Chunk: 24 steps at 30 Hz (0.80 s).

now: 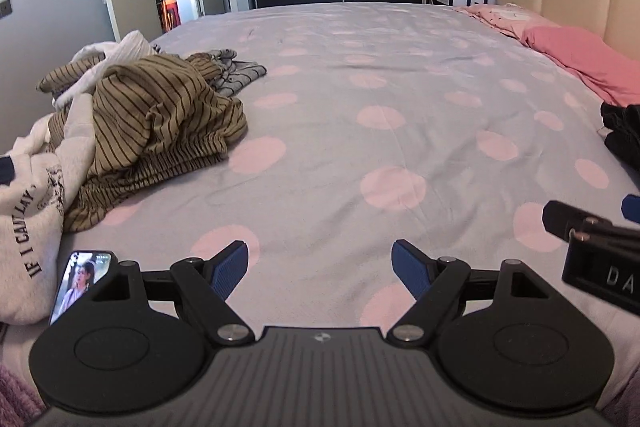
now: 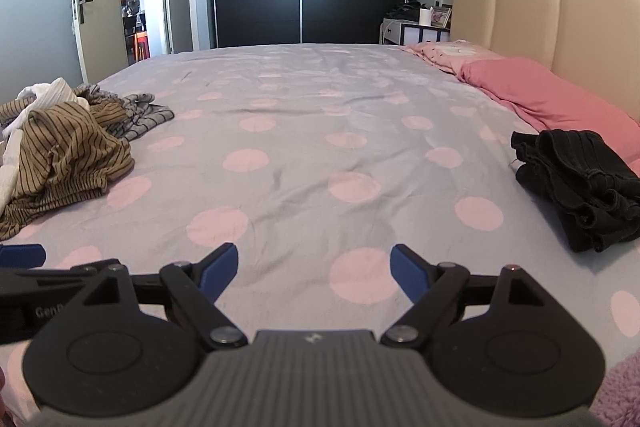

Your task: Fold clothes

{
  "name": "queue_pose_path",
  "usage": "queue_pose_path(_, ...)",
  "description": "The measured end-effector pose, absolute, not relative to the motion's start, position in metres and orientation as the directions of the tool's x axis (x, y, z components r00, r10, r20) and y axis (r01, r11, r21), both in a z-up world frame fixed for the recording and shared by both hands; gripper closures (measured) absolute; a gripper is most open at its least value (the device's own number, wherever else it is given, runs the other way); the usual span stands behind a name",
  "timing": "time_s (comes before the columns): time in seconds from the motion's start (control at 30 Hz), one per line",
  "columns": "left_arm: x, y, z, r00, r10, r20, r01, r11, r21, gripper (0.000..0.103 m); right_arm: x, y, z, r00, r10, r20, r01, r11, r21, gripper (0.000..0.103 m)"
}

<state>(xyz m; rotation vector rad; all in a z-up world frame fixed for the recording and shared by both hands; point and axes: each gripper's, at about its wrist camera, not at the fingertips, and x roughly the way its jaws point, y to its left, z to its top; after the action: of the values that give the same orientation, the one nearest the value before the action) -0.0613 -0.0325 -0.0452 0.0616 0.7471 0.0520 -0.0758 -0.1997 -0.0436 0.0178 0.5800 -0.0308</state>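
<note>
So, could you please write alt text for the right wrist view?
The open right gripper hovers empty above a bed with a grey, pink-dotted cover. A pile of unfolded clothes lies at left, a folded black garment at right near pink pillows.

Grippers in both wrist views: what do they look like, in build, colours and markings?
The left gripper and right gripper match: black linkage arms with silver pivot pins, round black discs either side, a ribbed grey centre body with a small logo, and blue ribbed pads on the jaws. White lettering on their sides is only partly readable. No cables or sleeves show.
</note>
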Motion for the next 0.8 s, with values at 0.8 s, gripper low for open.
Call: queue_pose_path(0.8,-0.0602,-0.0243,-0.0394,0.732,0.083,-0.677,-0.061,0.997,0.057,0.024,-0.0783,-0.2006,-0.0437,0.827,-0.009,-0.562,0.023,1.000,0.019,0.017)
